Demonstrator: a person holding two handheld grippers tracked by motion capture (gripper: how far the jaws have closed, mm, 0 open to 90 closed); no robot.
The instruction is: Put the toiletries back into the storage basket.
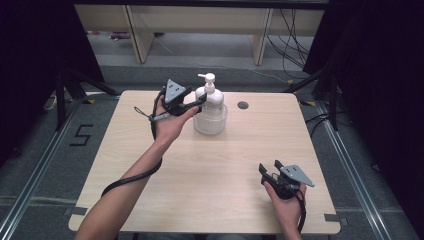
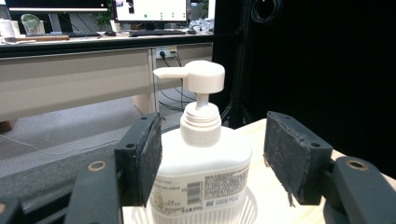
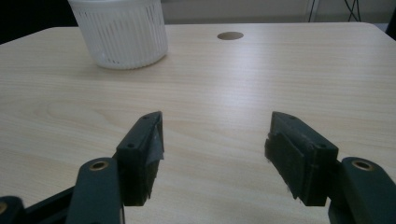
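A white pump bottle [image 1: 212,96] stands upright in a white ribbed basket [image 1: 210,122] at the back middle of the wooden table [image 1: 210,170]. My left gripper [image 1: 204,100] reaches in from the left at the height of the bottle's shoulder. In the left gripper view the pump bottle [image 2: 201,158] stands between the open jaws of my left gripper [image 2: 212,158]: the left pad [image 2: 152,158] lies against it, the right pad [image 2: 292,158] stays apart. My right gripper [image 1: 269,166] hovers open near the front right, and between the jaws of my right gripper [image 3: 215,144] there is only bare table.
A round cable hole [image 1: 243,105] lies right of the basket [image 3: 121,32] and appears again as the cable hole [image 3: 230,35]. Desk legs [image 1: 137,35] and cables [image 1: 292,40] stand on the floor beyond the table. Dark curtains flank both sides.
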